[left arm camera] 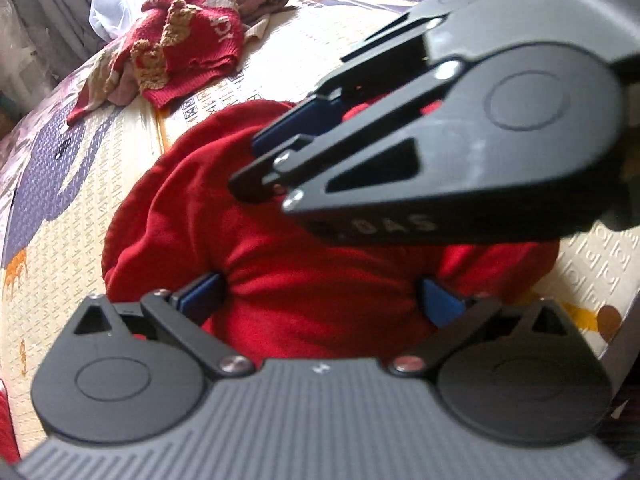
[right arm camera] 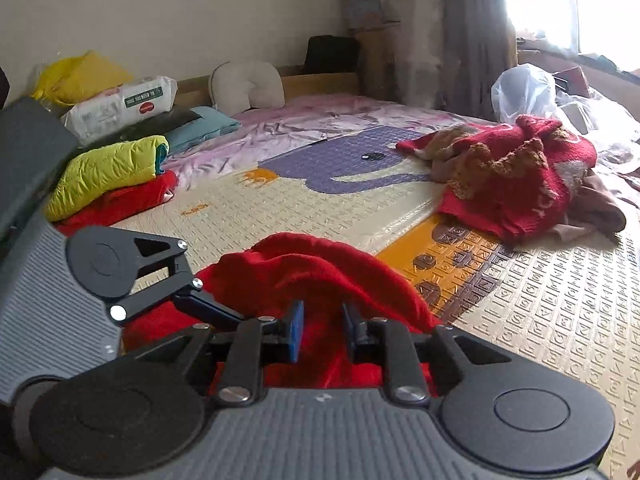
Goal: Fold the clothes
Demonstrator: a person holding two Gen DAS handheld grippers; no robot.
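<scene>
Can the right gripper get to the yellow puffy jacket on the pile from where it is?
Probably not right away. The right gripper has the red garment bunched between its fingers, and the left gripper sits on the side toward the yellow jacket. The mat between looks bare, though.

Daylight pours in from the bright window [right arm camera: 568,4] at the far right, blown out to pure white glare. The cream embossed foam play mat [right arm camera: 540,300] is evenly lit with soft shadows. The left wrist view is smeared with blur throughout; the right wrist view is sharper. Both bend strongly at the edges
</scene>
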